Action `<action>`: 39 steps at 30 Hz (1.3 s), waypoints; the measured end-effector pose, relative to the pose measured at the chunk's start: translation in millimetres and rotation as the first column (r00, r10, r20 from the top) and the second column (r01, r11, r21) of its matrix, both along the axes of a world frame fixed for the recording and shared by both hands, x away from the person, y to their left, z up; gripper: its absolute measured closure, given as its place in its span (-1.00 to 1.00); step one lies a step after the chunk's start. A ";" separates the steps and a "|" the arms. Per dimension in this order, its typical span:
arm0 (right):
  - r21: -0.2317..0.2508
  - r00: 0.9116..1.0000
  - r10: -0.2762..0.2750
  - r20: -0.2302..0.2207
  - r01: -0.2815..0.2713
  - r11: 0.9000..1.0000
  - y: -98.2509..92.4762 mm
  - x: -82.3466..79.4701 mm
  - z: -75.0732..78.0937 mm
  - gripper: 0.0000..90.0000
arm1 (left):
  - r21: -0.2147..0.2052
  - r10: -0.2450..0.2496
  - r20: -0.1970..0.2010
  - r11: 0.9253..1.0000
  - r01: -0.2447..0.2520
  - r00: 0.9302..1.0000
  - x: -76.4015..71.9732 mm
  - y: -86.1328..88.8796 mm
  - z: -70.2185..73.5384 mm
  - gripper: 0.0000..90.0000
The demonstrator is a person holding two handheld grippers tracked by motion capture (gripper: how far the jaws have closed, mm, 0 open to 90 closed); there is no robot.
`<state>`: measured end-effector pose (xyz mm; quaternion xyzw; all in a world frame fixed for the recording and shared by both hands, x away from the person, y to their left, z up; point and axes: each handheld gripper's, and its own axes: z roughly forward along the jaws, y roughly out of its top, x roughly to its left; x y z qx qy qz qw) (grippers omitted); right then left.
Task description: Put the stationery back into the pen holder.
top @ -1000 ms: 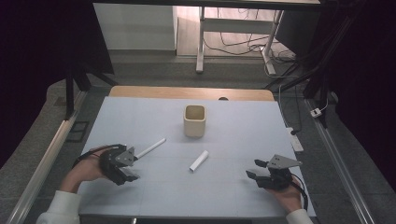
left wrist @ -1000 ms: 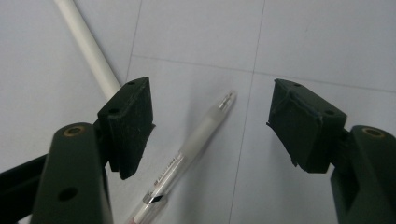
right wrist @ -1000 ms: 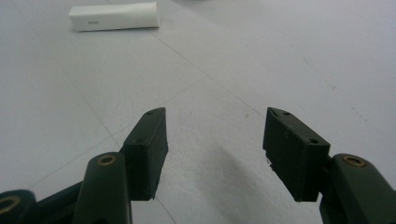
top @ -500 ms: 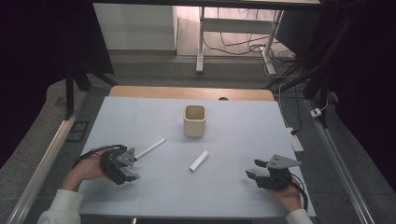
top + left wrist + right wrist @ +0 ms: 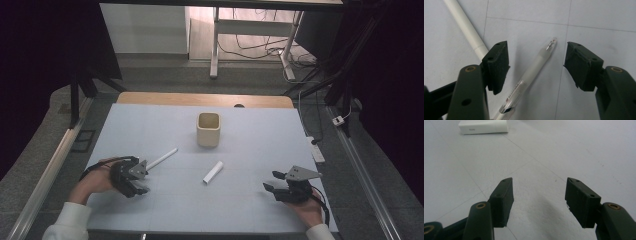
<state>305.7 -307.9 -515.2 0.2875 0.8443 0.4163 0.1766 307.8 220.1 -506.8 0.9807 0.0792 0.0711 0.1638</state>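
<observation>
Low in the high view, at the bottom left of the frame, the left gripper (image 5: 141, 181) sits close over the table (image 5: 240, 220), held by a hand (image 5: 95, 179) that comes in from the lower edge. Seen along its own jaws, a clear pen (image 5: 529, 77) lies flat on the table between the two black pads (image 5: 496, 66). It runs slantwise from the lower left toward the upper middle of that frame, tip pointing away. The jaws have just been closing, yet they stand apart and neither pad touches the pen. Just behind the left-hand pad a white stick (image 5: 466, 28) runs off to the upper left corner. In the high view this stick (image 5: 162, 159) lies just right of and above the left gripper.

At the bottom right of the high view the right gripper (image 5: 272, 181) rests low over the table in the other hand (image 5: 307, 210). Its jaws stand open with only bare table between them.

Nearer the middle of the frame lies a short white tube (image 5: 213, 172), slanted, well apart from both grippers; the right gripper view has it at the upper left (image 5: 483, 127).

Farther up, just above centre, a cream square cup (image 5: 208, 129) stands upright.
</observation>
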 end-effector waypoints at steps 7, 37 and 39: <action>-0.007 1.000 -0.006 0.000 0.006 1.000 0.8 0.2 -1.0 -0.13 | 0.013 -0.001 -0.022 1.000 0.002 1.000 4.2 2.0 -4.2 -0.01; -0.012 1.000 0.007 0.008 -0.007 1.000 -0.2 -0.7 0.4 -0.13 | -0.055 -0.112 -0.086 0.993 0.107 0.990 5.8 10.9 -10.2 0.77; -0.011 1.000 0.006 0.008 -0.006 1.000 -0.2 -0.7 0.4 -0.13 | -0.046 -0.117 -0.082 0.992 0.113 0.990 5.5 10.0 -9.6 0.77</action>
